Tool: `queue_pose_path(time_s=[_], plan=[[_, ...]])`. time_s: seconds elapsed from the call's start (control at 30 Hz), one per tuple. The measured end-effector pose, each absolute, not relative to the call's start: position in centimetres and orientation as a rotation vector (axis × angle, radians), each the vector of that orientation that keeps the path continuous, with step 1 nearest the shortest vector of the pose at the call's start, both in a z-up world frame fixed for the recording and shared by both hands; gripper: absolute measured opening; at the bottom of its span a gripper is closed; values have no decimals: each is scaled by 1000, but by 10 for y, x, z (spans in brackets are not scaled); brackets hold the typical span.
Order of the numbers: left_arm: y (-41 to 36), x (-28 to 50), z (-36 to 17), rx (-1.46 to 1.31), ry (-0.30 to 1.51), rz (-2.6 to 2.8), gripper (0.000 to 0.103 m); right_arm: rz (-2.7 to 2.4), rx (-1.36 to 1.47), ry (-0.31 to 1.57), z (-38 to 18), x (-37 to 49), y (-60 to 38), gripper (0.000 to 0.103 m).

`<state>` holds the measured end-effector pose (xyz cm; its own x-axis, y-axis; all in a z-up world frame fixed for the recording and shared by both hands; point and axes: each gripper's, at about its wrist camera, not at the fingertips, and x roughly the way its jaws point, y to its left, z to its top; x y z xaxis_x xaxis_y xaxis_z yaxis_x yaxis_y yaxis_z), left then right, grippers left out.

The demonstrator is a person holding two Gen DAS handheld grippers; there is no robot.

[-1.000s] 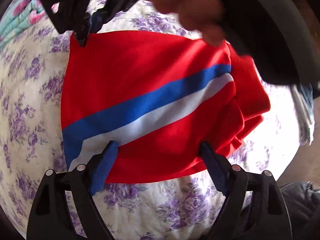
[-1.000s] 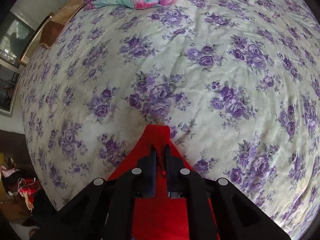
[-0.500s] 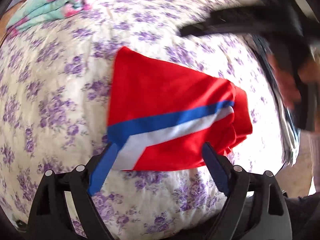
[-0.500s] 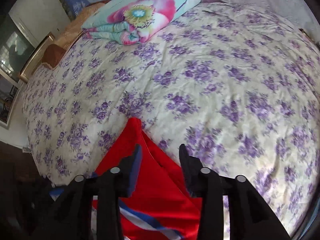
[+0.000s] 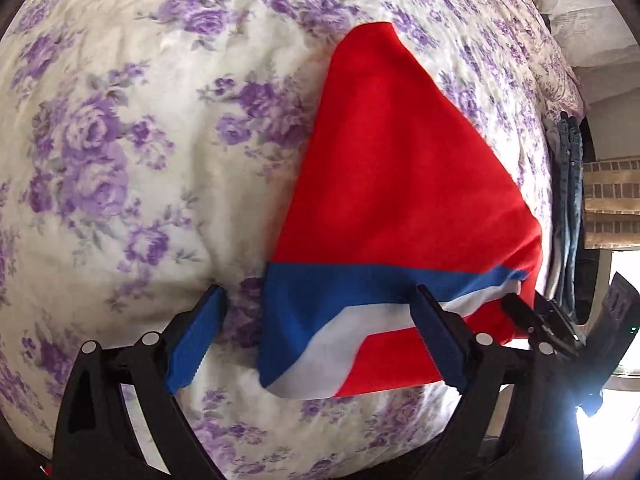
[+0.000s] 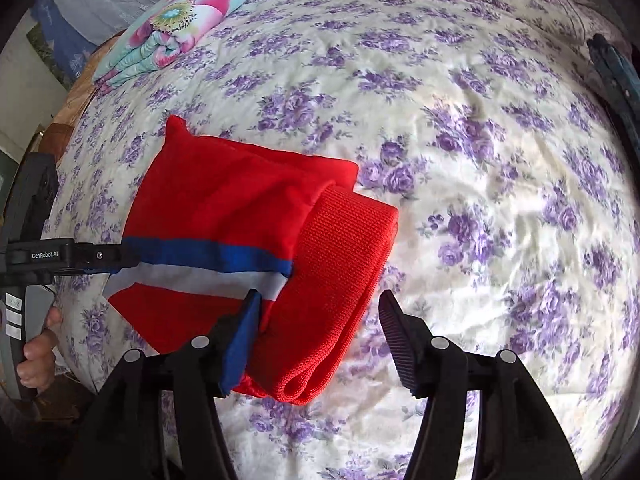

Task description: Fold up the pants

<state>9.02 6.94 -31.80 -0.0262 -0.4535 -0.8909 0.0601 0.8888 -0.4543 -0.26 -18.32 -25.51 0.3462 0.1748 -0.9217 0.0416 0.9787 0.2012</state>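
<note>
The red pants with a blue and white stripe lie folded into a compact bundle on the floral bedsheet. In the right wrist view the pants show a ribbed red waistband at the near right side. My left gripper is open and empty, its fingers spread over the near striped edge of the pants. My right gripper is open and empty, just above the ribbed end. The left gripper also shows in the right wrist view at the pants' left edge.
A folded floral quilt lies at the far left of the bed. Folded jeans lie at the bed's right edge. The bed's edge runs close along the near side of the pants.
My right gripper has opened, let go of the pants' corner and pulled back to the ribbed end. My left gripper has shifted left along the striped edge, and stays open.
</note>
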Motion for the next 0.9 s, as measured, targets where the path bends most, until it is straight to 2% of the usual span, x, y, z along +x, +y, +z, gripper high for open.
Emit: queue_pose_path(time_s=[0.1, 0.17, 0.33, 0.5, 0.63, 0.67, 0.7, 0.73, 0.77, 0.8, 0.87, 0.9], plan=[[48, 97, -320, -312, 1556, -467, 91, 86, 242, 1248, -261, -5, -192, 69], [37, 104, -326, -282, 1566, -467, 98, 104, 350, 1274, -266, -5, -202, 69], [39, 111, -321, -331, 1559, -489, 97, 247, 672, 1367, -286, -4, -210, 69], [52, 103, -307, -354, 1538, -513, 76, 208, 672, 1342, -298, -2, -205, 70], [58, 101, -308, -358, 1542, -511, 66, 213, 731, 1293, -304, 14, -208, 72], [59, 101, -311, -349, 1547, -504, 64, 221, 734, 1286, -304, 18, -208, 60], [60, 101, -312, -349, 1548, -495, 59, 230, 720, 1285, -303, 22, -207, 41], [59, 100, -309, -348, 1542, -491, 54, 264, 708, 1286, -295, 25, -206, 37], [58, 99, -303, -342, 1528, -505, 34, 283, 711, 1268, -286, 23, -207, 30], [56, 96, -293, -308, 1505, -511, 26, 289, 681, 1244, -274, 21, -205, 29], [53, 89, -273, -261, 1460, -541, 18, 293, 606, 1200, -250, 17, -199, 29], [51, 86, -264, -244, 1443, -553, 18, 297, 561, 1180, -239, 15, -194, 29]])
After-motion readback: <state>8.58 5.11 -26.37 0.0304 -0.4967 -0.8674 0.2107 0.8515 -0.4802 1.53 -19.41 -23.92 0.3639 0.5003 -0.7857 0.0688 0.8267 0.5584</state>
